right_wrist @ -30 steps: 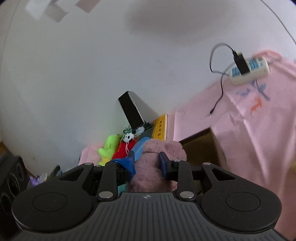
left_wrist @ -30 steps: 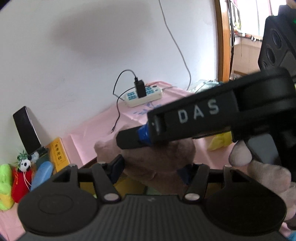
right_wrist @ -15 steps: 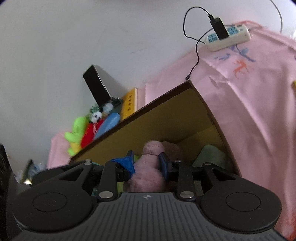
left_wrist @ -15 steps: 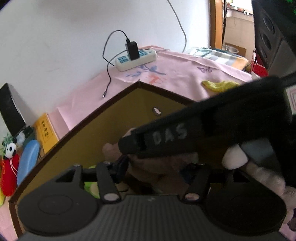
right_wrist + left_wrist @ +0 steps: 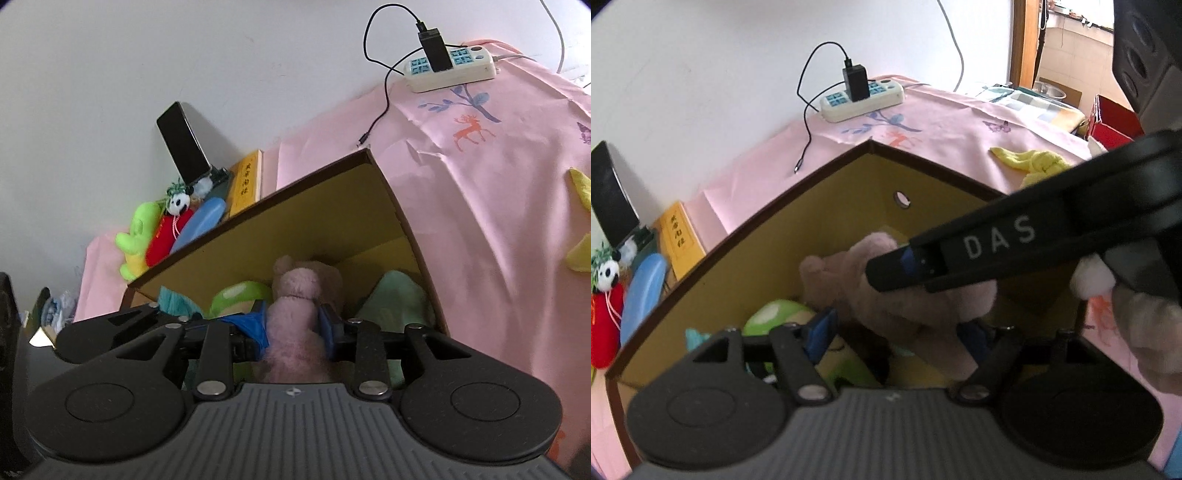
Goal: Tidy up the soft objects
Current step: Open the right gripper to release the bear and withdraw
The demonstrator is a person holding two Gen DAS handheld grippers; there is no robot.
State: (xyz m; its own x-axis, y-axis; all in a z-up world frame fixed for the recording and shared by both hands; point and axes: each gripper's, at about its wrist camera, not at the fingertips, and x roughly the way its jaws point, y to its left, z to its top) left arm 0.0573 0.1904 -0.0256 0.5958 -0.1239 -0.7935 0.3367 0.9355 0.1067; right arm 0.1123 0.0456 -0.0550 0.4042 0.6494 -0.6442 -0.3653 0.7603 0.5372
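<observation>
A pink plush toy [image 5: 849, 273] [image 5: 295, 291] hangs inside the open box, against its yellow inner wall [image 5: 820, 221] [image 5: 314, 210]. My right gripper [image 5: 291, 325] is shut on the toy's body, its blue pads pressing both sides as the jaws close a little. One of its black fingers [image 5: 960, 251] crosses the left wrist view. My left gripper [image 5: 897, 334] is opening around the toy's lower part, and its left pad stands apart from the fur. Beneath lies a green plush [image 5: 775, 317] [image 5: 240, 293].
A mint cloth [image 5: 395, 299] fills the box's right corner. Outside on the pink tablecloth are a power strip [image 5: 450, 70], a yellow cloth [image 5: 1030, 160], a green toy [image 5: 136, 236], a red panda toy [image 5: 166, 236], a phone [image 5: 183, 144] and a yellow book [image 5: 247, 181].
Both grippers have tipped down and carried the pink plush from above the box's rim into the box. The left jaws have spread wider around it.
</observation>
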